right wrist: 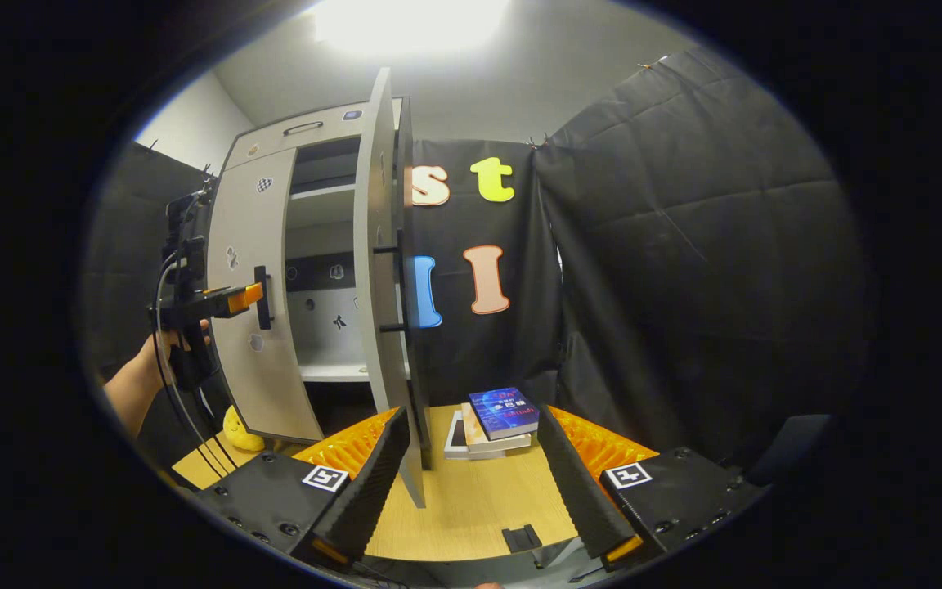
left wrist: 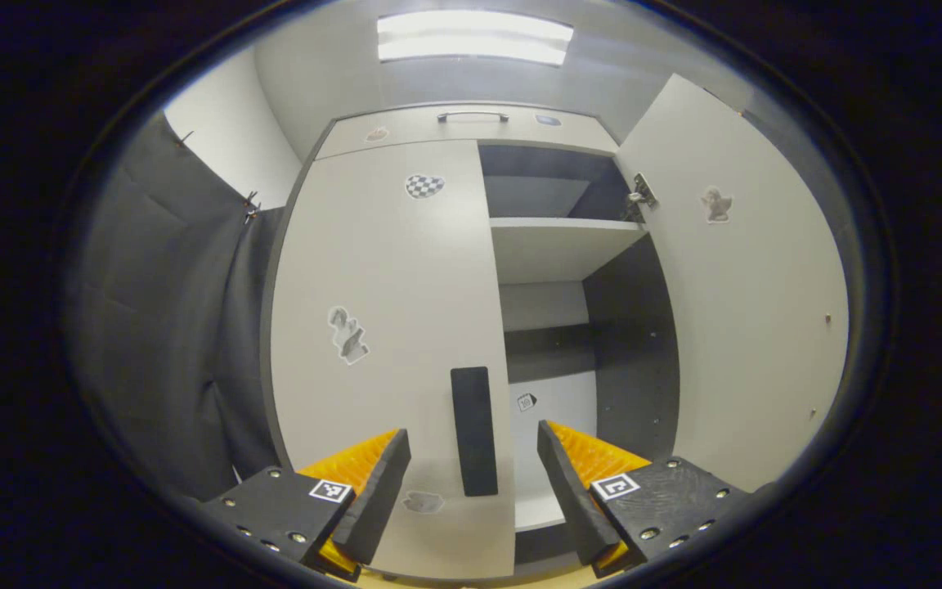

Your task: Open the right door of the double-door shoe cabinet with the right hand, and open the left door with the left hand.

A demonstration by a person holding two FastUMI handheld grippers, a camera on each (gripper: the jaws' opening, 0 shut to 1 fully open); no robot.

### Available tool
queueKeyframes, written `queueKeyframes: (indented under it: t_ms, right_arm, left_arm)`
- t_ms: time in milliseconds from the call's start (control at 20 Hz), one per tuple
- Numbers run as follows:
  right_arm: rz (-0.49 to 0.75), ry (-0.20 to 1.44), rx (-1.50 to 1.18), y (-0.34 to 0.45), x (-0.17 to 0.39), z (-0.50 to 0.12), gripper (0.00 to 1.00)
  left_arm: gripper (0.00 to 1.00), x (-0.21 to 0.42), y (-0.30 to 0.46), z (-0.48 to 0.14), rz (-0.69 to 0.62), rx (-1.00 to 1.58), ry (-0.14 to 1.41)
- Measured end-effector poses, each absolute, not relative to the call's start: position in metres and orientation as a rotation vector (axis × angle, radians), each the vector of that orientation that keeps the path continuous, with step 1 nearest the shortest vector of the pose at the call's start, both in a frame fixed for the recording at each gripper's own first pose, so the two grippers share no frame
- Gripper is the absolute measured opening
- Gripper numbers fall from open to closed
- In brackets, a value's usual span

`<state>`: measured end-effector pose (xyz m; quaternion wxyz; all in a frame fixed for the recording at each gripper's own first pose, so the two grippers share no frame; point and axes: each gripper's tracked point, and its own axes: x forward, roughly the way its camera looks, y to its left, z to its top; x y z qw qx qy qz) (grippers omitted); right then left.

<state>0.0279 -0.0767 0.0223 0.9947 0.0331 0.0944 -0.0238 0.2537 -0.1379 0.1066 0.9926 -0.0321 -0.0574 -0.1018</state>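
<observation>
Left door (left wrist: 381, 327) sitting closed at frame centre, right door (left wrist: 741, 311) already swung open at right. Left gripper (left wrist: 473, 466) gaping wide, straddling the upright black handle (left wrist: 473, 429) dead ahead, not touching. Right gripper (right wrist: 471, 474) hanging released beside the open door's edge.

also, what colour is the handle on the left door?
Black, a plain vertical bar on the pale grey left door. The handle shows best in the left gripper view.

A small stack of books (right wrist: 494, 421) lies on a wooden table (right wrist: 471, 507). A yellow soft toy (right wrist: 238, 432) sits low beside it. A ceiling light (left wrist: 475, 37) glows overhead.
</observation>
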Motion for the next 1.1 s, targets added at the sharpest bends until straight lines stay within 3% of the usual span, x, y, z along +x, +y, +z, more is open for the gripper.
queueKeyframes:
  t_ms: [600,750,800,850,950,1100]
  right_arm:
    - [-0.117,0.180,0.054,-0.096,0.026,0.019,0.98]
    - [-0.116,0.180,0.049,-0.098,0.028,0.018,0.98]
    - [-0.113,0.182,0.049,-0.098,0.029,0.017,0.98]
    - [-0.110,0.183,0.048,-0.098,0.029,0.017,0.98]
    - [-0.106,0.184,0.045,-0.100,0.031,0.016,0.98]
    - [-0.090,0.189,0.044,-0.100,0.033,0.013,0.99]
  left_arm:
    - [0.90,0.308,-0.135,0.081,-0.137,-0.036,-0.040]
    - [0.60,0.318,-0.133,0.070,-0.127,-0.053,-0.003]
    - [0.60,0.316,-0.136,0.066,-0.145,-0.066,0.009]
    - [0.71,0.315,-0.140,0.068,-0.153,-0.092,0.006]
    - [0.45,0.319,-0.147,0.065,-0.151,-0.091,0.010]
    - [0.30,0.319,-0.150,0.065,-0.133,-0.067,0.012]
